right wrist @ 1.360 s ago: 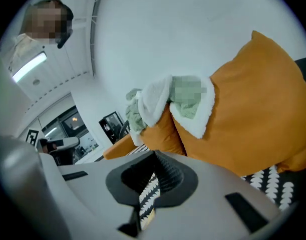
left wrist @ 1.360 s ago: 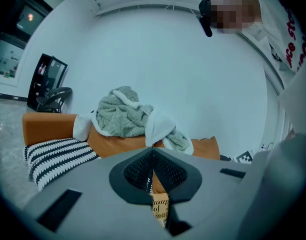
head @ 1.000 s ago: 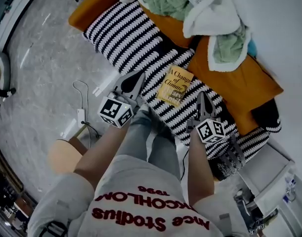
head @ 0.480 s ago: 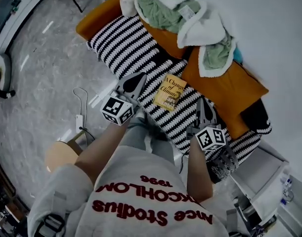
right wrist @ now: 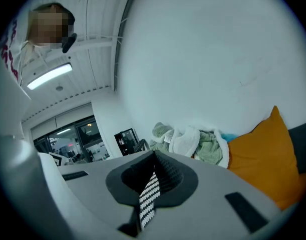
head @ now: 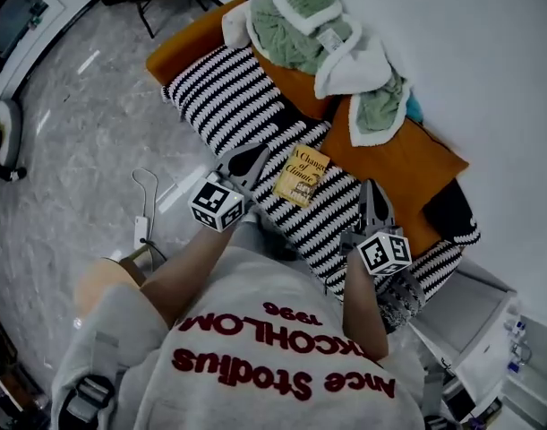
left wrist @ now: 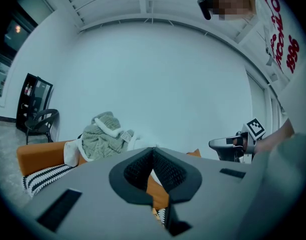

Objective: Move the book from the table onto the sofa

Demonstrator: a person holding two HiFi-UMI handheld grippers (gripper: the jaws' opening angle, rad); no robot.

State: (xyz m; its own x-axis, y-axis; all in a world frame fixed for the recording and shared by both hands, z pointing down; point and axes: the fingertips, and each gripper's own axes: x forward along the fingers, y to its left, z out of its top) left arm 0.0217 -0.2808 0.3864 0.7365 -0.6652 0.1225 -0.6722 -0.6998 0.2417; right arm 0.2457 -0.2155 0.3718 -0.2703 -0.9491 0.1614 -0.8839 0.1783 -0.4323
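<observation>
yellow paperback book [head: 301, 176] on striped knit sofa throw [head: 224, 92]; left hand-held gripper [head: 258, 153] and right hand-held gripper [head: 371, 189] closed, empty

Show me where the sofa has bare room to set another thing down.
Free: the black-and-white striped throw from the sofa's orange end to the yellow paperback book; a smaller striped strip right of the book. Crowded: the back, under the green-and-white fleece blanket and orange cushion.

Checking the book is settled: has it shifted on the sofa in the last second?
No. The book lies on the same stripes of the striped blanket, its corner beside the orange cushion; only the framing changed.
</observation>
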